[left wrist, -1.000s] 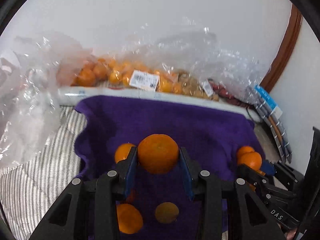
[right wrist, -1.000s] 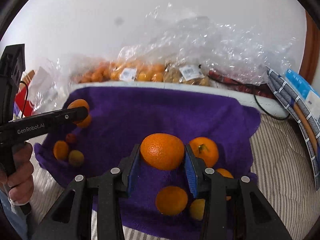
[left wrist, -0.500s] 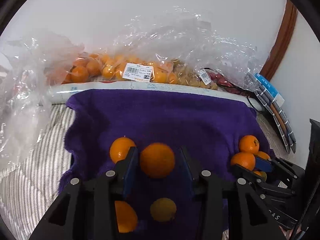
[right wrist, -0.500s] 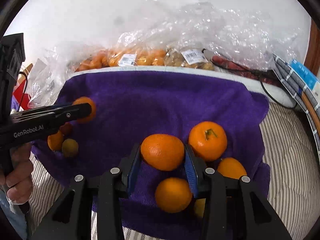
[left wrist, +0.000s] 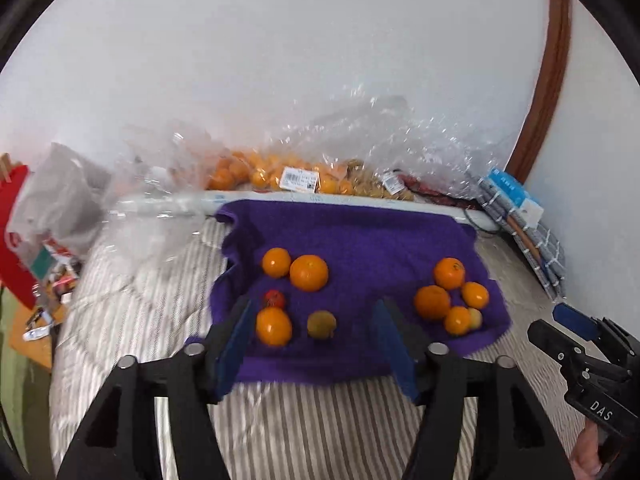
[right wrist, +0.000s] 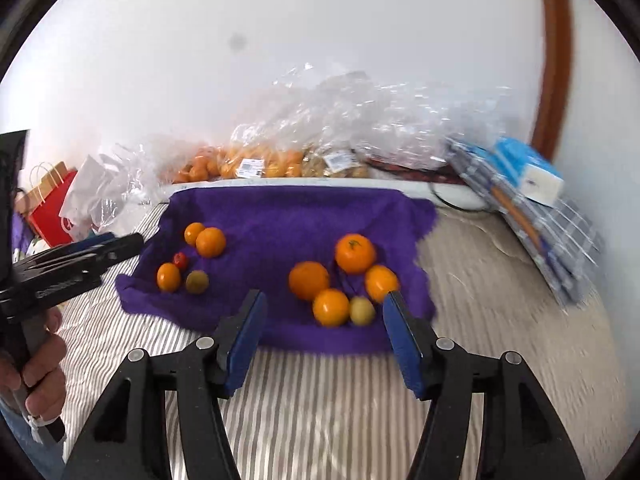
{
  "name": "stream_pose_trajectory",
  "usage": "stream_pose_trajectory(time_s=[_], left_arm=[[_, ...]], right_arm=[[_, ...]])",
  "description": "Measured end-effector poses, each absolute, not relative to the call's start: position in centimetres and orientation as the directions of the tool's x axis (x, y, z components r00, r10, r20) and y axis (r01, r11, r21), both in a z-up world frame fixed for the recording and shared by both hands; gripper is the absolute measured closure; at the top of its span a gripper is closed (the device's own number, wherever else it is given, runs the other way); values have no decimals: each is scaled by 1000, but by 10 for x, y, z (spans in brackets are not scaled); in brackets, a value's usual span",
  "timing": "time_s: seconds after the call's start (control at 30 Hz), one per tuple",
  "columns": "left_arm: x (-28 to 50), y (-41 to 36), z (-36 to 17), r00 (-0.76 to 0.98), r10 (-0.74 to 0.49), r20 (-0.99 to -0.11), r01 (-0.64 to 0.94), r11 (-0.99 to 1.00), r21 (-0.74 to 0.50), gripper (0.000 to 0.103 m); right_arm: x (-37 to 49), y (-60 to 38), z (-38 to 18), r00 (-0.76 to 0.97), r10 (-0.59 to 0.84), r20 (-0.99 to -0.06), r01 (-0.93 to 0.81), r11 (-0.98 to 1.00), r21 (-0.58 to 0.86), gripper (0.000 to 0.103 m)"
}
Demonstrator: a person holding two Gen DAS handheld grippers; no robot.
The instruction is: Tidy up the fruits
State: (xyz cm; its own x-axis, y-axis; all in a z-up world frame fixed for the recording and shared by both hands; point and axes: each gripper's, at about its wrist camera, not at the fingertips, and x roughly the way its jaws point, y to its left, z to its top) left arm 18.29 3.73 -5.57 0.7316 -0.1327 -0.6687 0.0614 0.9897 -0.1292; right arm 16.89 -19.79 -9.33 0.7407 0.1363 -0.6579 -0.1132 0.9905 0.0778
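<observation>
A purple towel [left wrist: 360, 236] [right wrist: 280, 216] lies on a striped bed. Two groups of fruit sit on it. The left group has an orange [left wrist: 309, 272] [right wrist: 211, 242], two smaller oranges, a small red fruit [left wrist: 273, 299] and a greenish one [left wrist: 321, 323]. The right group has several oranges [left wrist: 432, 302] [right wrist: 309, 280] and a yellowish fruit [right wrist: 362, 310]. My left gripper [left wrist: 314, 344] is open and empty, near the towel's front edge by the left group. My right gripper [right wrist: 324, 338] is open and empty, near the front edge by the right group.
Clear plastic bags of oranges [left wrist: 280, 174] [right wrist: 256, 162] lie along the wall behind the towel. A blue-and-white box [right wrist: 528, 176] and a folded cloth sit at the right. Red and white bags [left wrist: 24, 232] stand at the left. Striped bedding [right wrist: 320, 400] surrounds the towel.
Both grippers have opened, let go of their oranges onto the towel, and pulled back toward the towel's front edge. The released oranges now rest in the two groups.
</observation>
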Motion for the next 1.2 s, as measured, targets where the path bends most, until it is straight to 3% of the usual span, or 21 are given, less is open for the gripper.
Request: stream_pose_trajectory(time_s=[0.13, 0.37, 0.47, 1.2], left_arm=[[141, 36, -38, 760, -126, -638, 58, 990, -127, 22], [85, 23, -21, 791, -72, -607, 38, 997, -69, 18], [68, 16, -16, 798, -78, -597, 51, 997, -62, 17], [35, -3, -7, 816, -76, -573, 61, 997, -45, 16]], right_arm=[[128, -208, -82, 752, 87, -653, -66, 996, 56, 43], [64, -224, -66, 803, 22, -596, 3, 999, 42, 17], [44, -232, -61, 818, 23, -575, 18, 998, 65, 12], [5, -239, -59, 826, -23, -563, 61, 997, 49, 9]])
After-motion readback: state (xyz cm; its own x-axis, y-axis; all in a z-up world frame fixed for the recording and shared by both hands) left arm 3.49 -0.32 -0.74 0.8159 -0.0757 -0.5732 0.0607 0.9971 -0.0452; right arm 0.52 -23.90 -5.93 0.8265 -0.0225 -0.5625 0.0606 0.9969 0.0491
